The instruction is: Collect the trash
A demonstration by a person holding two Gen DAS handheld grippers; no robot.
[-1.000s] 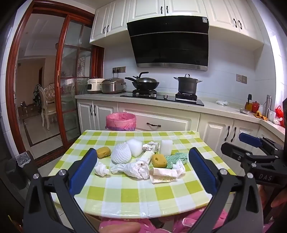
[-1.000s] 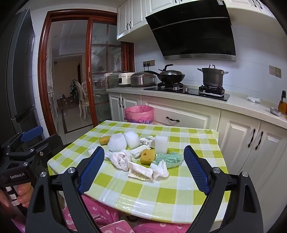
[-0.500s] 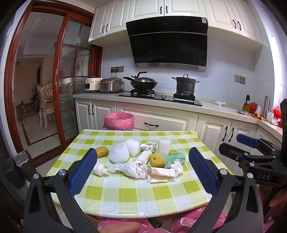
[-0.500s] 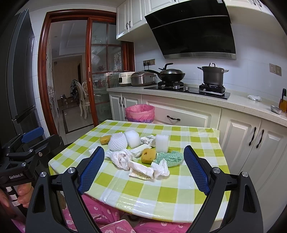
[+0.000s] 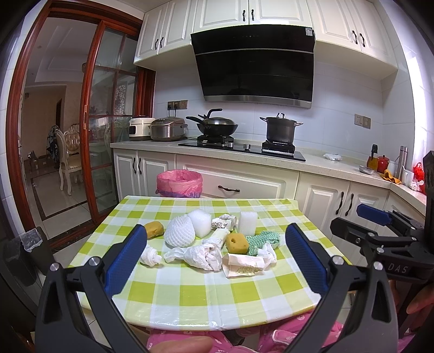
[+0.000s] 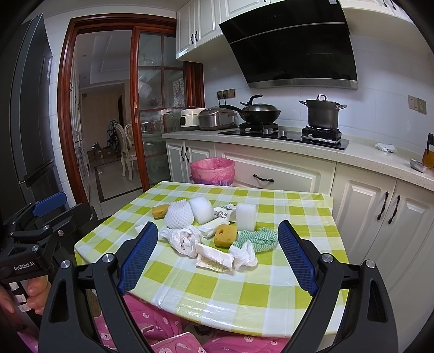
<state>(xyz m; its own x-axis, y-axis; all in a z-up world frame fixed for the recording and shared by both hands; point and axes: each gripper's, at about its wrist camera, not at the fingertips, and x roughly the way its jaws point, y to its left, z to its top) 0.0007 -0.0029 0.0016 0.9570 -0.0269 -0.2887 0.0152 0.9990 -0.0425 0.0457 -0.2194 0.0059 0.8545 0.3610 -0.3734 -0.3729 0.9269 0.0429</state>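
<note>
Left gripper (image 5: pixel 217 251): jaws spread, empty. Right gripper (image 6: pixel 218 245): jaws spread, empty. Table (image 5: pixel 190 298), frame centre: two yellow sponges (image 5: pixel 153 228), one foam net (image 5: pixel 179 234), two white foam blocks (image 5: pixel 200 222), one green cloth (image 5: pixel 264 239), several crumpled papers (image 5: pixel 150 256). One pink-lined bin (image 5: pixel 179 182) beyond the table, centre-left.

The table (image 5: pixel 190 296) carries a green-and-white checked cloth. Behind it, white base cabinets (image 5: pixel 320 198) support a light countertop (image 5: pixel 325 163). At the countertop's left end stand a white rice cooker (image 5: pixel 139 129) and, touching it on the right, a steel cooker (image 5: pixel 168 129). A black hob (image 5: pixel 244 148) occupies the centre, carrying a wok (image 5: pixel 217 126) on the left burner and a lidded pot (image 5: pixel 280 127) on the right. A black range hood (image 5: pixel 255 65) hangs above, below white wall cabinets (image 5: pixel 244 13). A wood-framed glass sliding door (image 5: pixel 92 130) stands at left.
</note>
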